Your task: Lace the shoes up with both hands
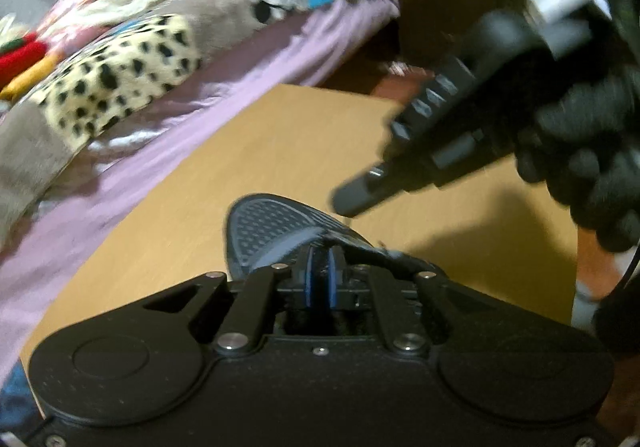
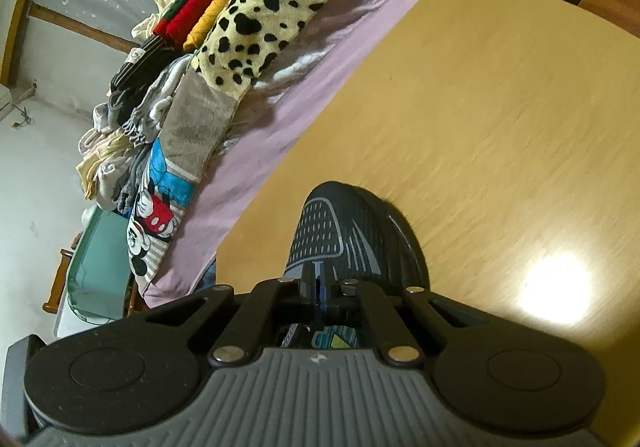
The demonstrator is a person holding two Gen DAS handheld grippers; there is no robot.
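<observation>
Shoe: the dark mesh shoe [image 2: 352, 235] sits on the wooden worktop [image 2: 500, 135], toe pointing away, right under both tools.
Left gripper: the left gripper [image 1: 320, 279] has its jaws all but together, blue pads nearly meeting; whether a lace is pinched there, I cannot tell.
Right gripper: the right gripper [image 2: 318, 287] is hard over the shoe's throat, jaws pressed together; any lace between them is hidden.
Across view: from the left camera, the right tool's tip [image 1: 352, 199] hangs blurred above the toe, gloved hand [image 1: 580, 167] behind it.
Risk, slip: a thin lace could slide out of closed pads if either hand pulls at a slant.
Risk, drag: nothing pins the shoe, so a tug could skate it across the worktop towards the purple bedsheet [image 2: 320, 59].
Risk, clash: both tools crowd one spot and could knock together.
</observation>
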